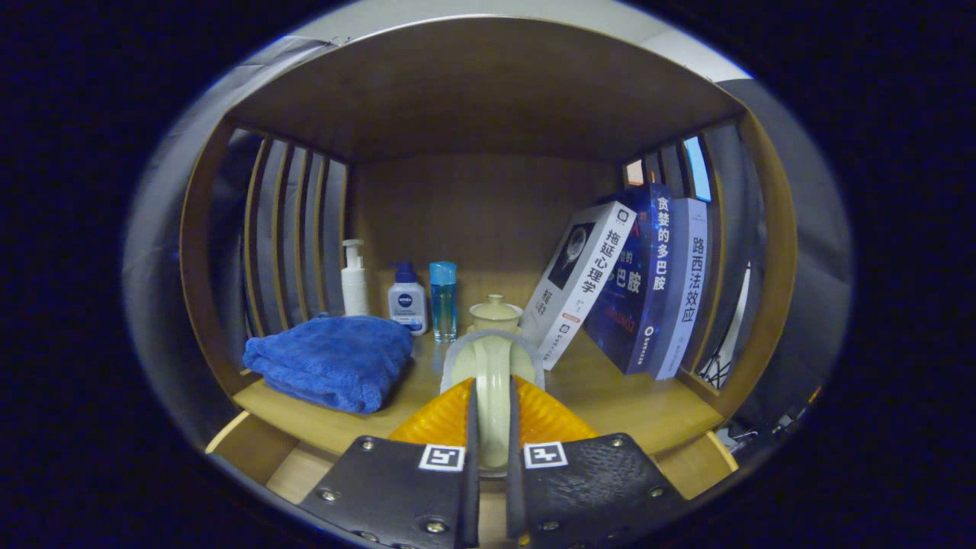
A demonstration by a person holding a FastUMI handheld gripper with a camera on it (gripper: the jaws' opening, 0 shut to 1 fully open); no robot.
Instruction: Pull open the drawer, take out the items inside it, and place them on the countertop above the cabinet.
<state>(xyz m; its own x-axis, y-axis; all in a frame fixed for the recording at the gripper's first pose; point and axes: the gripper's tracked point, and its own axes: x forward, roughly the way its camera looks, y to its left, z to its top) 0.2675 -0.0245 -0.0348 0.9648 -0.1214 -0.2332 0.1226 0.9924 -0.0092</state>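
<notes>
The jaws (492, 427) are clenched on the handle of a pale green teapot (494, 358), both fingers pressing its flat loop from either side so the pot hangs out ahead of them with its lidded body pointing away. Gripping by the handle keeps the body level and the lid (496, 309) seated, which suits setting it down upright. The pot appears to be at or just above the wooden surface (610, 396) of the cabinet top; I cannot tell whether its base is touching yet. Its landing spot lies in the gap straight ahead of the jaws, between a folded blue towel (328, 362) to one side and three leaning books (633, 282) to the other. Beyond the pot, against the back panel, stand a pump bottle (354, 278), a small white bottle (407, 301) and a clear blue bottle (443, 299). By my judgement this is the placing step
</notes>
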